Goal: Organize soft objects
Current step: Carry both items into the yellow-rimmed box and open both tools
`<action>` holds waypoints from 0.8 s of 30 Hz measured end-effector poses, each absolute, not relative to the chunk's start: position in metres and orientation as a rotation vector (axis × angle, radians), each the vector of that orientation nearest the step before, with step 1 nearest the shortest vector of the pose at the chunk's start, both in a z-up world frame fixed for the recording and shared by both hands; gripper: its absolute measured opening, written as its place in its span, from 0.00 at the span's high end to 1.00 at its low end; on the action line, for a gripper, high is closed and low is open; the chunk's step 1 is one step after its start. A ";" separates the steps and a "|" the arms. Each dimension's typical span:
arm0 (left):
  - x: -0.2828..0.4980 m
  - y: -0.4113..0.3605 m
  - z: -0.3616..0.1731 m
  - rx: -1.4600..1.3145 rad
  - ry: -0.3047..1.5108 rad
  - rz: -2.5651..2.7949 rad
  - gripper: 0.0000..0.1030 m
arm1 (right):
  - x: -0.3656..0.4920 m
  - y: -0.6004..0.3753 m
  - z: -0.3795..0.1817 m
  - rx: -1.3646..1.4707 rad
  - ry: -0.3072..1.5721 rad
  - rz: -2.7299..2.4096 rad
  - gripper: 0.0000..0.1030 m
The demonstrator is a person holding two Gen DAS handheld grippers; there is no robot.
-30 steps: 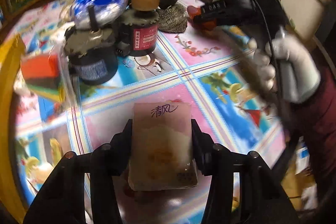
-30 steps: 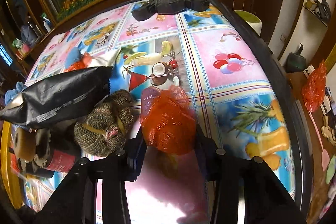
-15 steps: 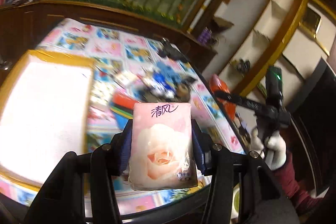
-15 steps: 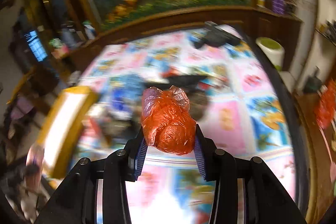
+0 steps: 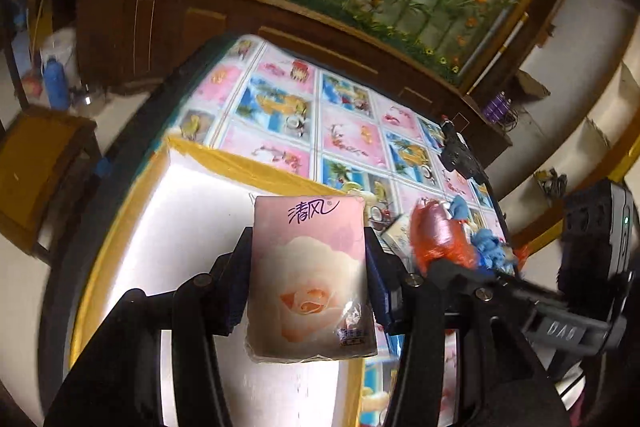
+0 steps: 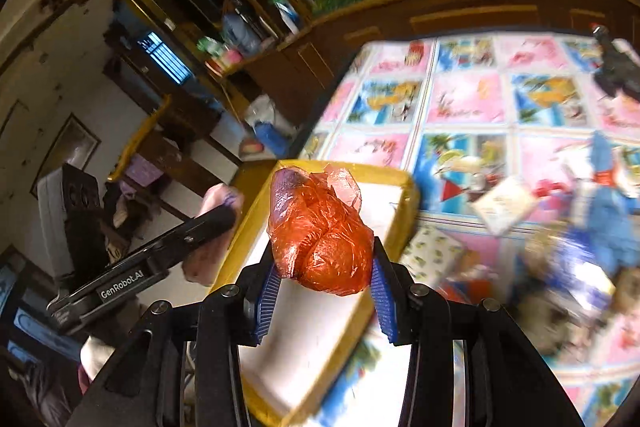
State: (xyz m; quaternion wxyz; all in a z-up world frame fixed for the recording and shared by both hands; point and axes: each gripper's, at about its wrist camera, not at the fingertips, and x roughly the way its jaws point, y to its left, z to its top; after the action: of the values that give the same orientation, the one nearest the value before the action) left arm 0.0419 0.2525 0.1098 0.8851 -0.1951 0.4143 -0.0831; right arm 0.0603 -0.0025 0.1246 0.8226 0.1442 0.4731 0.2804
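Observation:
My left gripper (image 5: 308, 279) is shut on a pink tissue pack (image 5: 310, 279) printed with a rose, held in the air over the white inside of a yellow-rimmed box (image 5: 192, 227). My right gripper (image 6: 322, 269) is shut on a crumpled orange plastic bag (image 6: 320, 231), also above the yellow-rimmed box (image 6: 400, 227). In the left wrist view the orange plastic bag (image 5: 438, 233) and the right gripper (image 5: 444, 255) sit just to the right. In the right wrist view the left gripper (image 6: 218, 205) with the pink tissue pack (image 6: 220, 199) shows at the left.
A table with a colourful cartoon cloth (image 5: 348, 131) carries a blurred pile of things (image 6: 580, 219) right of the box, with a blue cloth (image 5: 490, 251) among them. A black device (image 5: 460, 155) lies near the far edge. Wooden cabinets (image 5: 160, 27) and a stool (image 5: 36, 167) surround the table.
Both grippers rose and swung left from the clutter to above the yellow-rimmed box, still holding the tissue pack and orange bag. The views tilted as the hands rolled.

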 end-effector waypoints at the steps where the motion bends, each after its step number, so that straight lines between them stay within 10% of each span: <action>1: 0.048 0.256 0.101 -0.430 0.875 -0.178 0.53 | 0.072 0.004 0.114 0.303 1.021 0.589 0.60; 9: 0.078 0.274 0.056 -0.592 0.929 -0.227 0.48 | 0.115 0.052 0.076 0.176 1.041 0.525 0.57; 14: 0.077 0.280 0.052 -0.644 0.940 -0.242 0.45 | 0.105 0.063 0.073 0.127 0.987 0.487 0.27; 24: 0.019 0.295 0.066 -0.653 0.850 -0.136 0.29 | 0.094 0.016 0.066 0.245 1.014 0.477 0.27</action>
State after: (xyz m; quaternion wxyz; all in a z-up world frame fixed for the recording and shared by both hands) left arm 0.0195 0.2949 0.0661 0.8577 -0.3108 0.4044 -0.0649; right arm 0.0941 0.0160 0.0659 0.8401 0.1161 0.4795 0.2256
